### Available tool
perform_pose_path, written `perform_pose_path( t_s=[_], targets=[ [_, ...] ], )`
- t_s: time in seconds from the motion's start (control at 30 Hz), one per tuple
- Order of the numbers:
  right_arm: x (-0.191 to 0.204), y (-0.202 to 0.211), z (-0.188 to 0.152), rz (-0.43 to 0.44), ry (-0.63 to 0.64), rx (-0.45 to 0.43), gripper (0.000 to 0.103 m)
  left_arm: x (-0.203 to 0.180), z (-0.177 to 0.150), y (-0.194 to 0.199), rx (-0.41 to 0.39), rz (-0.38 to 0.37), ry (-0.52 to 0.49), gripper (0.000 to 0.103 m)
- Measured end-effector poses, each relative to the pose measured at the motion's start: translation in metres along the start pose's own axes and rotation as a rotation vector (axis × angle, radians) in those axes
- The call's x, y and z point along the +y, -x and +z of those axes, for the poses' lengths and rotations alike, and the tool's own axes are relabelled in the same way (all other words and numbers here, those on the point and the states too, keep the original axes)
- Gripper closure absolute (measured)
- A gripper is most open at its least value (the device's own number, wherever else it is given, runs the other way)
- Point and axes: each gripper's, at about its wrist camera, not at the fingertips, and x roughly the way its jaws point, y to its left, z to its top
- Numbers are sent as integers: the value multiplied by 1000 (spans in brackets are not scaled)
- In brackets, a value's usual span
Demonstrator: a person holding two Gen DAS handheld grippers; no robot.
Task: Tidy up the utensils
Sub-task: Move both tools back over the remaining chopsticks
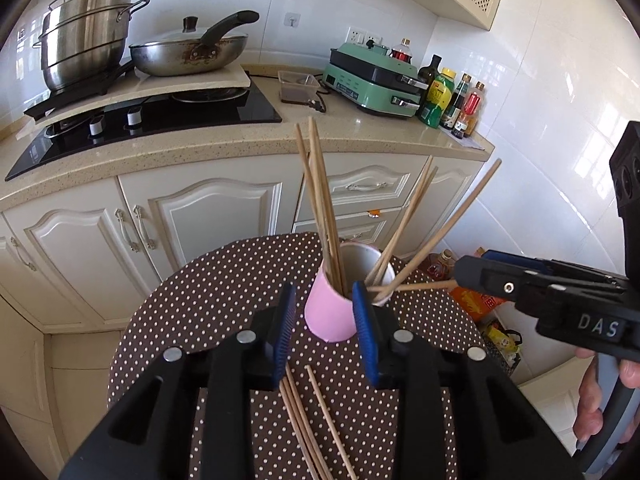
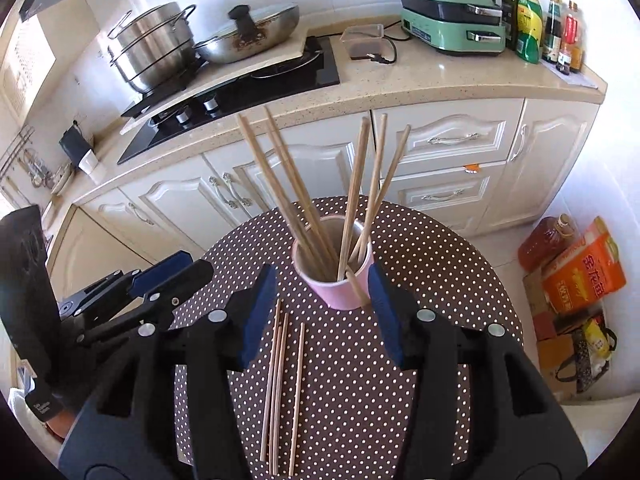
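A pink cup (image 1: 328, 316) (image 2: 340, 294) stands on the round table with a brown dotted cloth (image 1: 200, 312) (image 2: 440, 260). Several wooden chopsticks (image 1: 320, 200) (image 2: 352, 200) stand in it, fanned out. Loose chopsticks (image 1: 304, 420) (image 2: 280, 380) lie flat on the cloth in front of the cup. My left gripper (image 1: 324, 300) is open just short of the cup, its blue pads either side of it and not pressing. My right gripper (image 2: 322, 276) is open too, wider, with the cup beyond its tips. Each gripper shows in the other's view: the right gripper (image 1: 520, 284), the left gripper (image 2: 172, 276).
Behind the table runs a kitchen counter (image 1: 360, 132) with a black hob (image 1: 160, 120), steel pots (image 1: 84, 36), a wok (image 1: 188, 52), a green appliance (image 2: 452, 20) and bottles (image 2: 552, 28). Boxes and bags (image 2: 580, 280) crowd the floor to the table's right. White cabinet doors (image 2: 440, 148) stand close behind.
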Motion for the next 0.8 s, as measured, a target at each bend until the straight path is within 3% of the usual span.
perform_pose_path(
  t_s=[0.13, 0.43, 0.53, 0.8],
  targets=[
    [18, 9, -14, -39, 54, -23, 55, 10, -15, 6, 31, 5, 9, 73],
    [55, 32, -44, -187, 224, -175, 55, 29, -49, -4, 142, 23, 48, 68],
    [50, 27, -55, -224, 187, -160, 55, 32, -60, -15, 191, 20, 59, 68],
    [34, -6, -88, -180, 75, -16, 55, 35, -96, -58, 355, 53, 58, 68]
  ],
)
